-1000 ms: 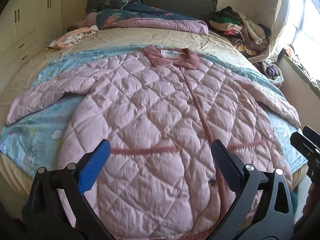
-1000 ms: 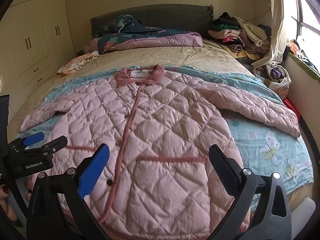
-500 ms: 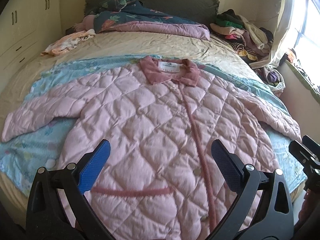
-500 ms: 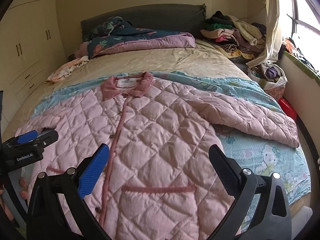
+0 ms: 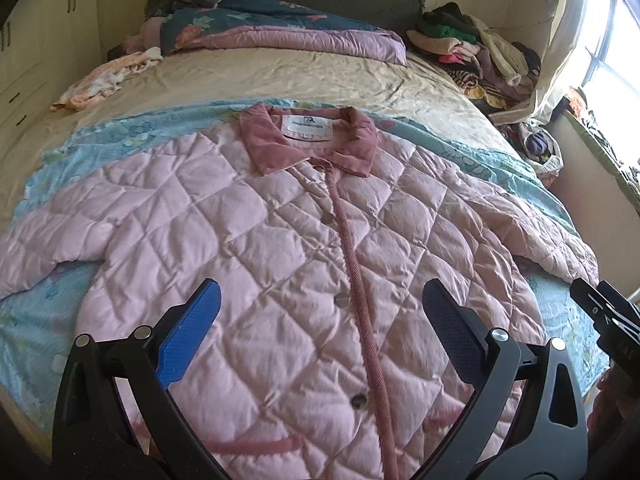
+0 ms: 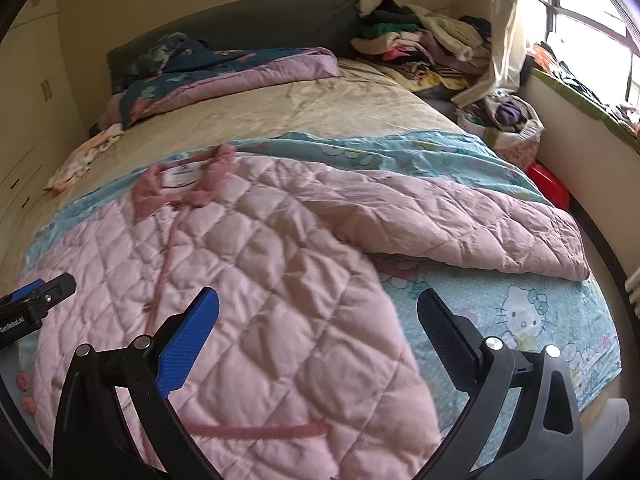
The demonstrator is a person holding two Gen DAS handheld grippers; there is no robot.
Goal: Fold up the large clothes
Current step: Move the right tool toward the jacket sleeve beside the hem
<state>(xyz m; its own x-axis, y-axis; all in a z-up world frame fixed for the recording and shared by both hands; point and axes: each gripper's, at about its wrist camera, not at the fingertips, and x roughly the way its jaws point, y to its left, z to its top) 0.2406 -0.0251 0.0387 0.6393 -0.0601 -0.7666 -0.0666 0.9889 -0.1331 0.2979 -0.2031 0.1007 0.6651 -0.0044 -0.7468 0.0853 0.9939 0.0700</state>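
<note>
Left gripper [image 5: 320, 312]: fingers spread wide and holding nothing, it hovers above the lower front of the jacket, roughly over the button placket.
Right gripper [image 6: 318, 320]: likewise spread wide and holding nothing, it hangs over the jacket's right side seam, one finger above the quilting and the other above the blanket.
Quilted pink jacket [image 5: 280, 248]: it lies face up and buttoned on the near half of the bed, hem toward the person and collar away.
Right sleeve [image 6: 460, 232]: it stretches out sideways across the blanket toward the window side, well apart from the body panel at its cuff.
Left sleeve [image 5: 60, 240]: it angles out the other way, its cuff beyond the frame edge.
Step in hand: probably the reach for a first sleeve fold, since neither sleeve lies across the chest yet.
Doing it well: the padding looks thick and springy, so a deep bite near the cuff should hold better than a pinch at the edge, and both layers need to come along.
Blue cartoon blanket [image 6: 520, 320]: lying under the jacket, it could be caught by a low finger.
Collar [image 5: 308, 140]: a fair marker for the fold line.
Clothes pile [image 6: 420, 40]: far corner by the headboard, clear of the work.
</note>
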